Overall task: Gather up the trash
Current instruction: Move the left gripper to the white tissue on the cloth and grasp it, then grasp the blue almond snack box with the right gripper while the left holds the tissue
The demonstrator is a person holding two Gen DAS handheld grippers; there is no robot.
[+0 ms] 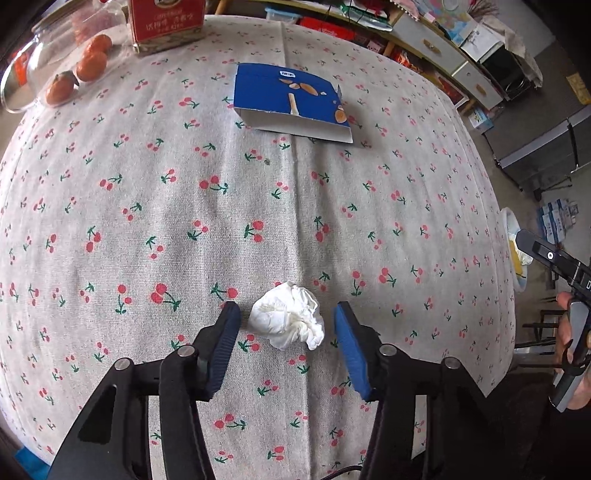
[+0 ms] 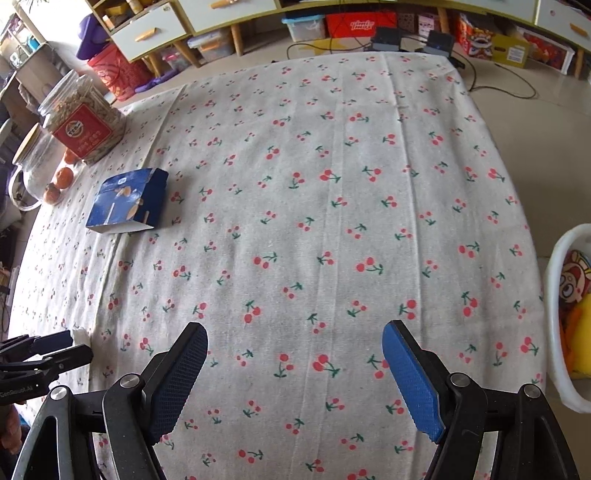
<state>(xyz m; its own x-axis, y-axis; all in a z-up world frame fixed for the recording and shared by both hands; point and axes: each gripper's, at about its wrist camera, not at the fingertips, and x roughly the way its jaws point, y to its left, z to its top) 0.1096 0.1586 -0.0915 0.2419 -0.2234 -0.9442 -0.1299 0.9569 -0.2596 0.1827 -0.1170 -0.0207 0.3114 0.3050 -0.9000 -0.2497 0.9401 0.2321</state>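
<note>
Jaws of left gripper [image 1: 287, 314] straddle crumpled tissue [image 1: 287, 320]

A lived-in home room — a table under a cherry-print tablecloth [image 2: 332, 184], a jar of snacks [image 2: 83, 118] and tangerines [image 1: 92, 66] at its edge, low cabinets with drawers [image 2: 147, 31] along the wall, storage boxes [image 2: 306, 26] crowded beneath.

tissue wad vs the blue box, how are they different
The tissue wad is white, crumpled and rounded; the blue box is flat, printed and sharp-edged. The wad sits between the open left gripper fingers; the box lies farther off, nothing near it. Both rest on the cherry tablecloth.
</note>
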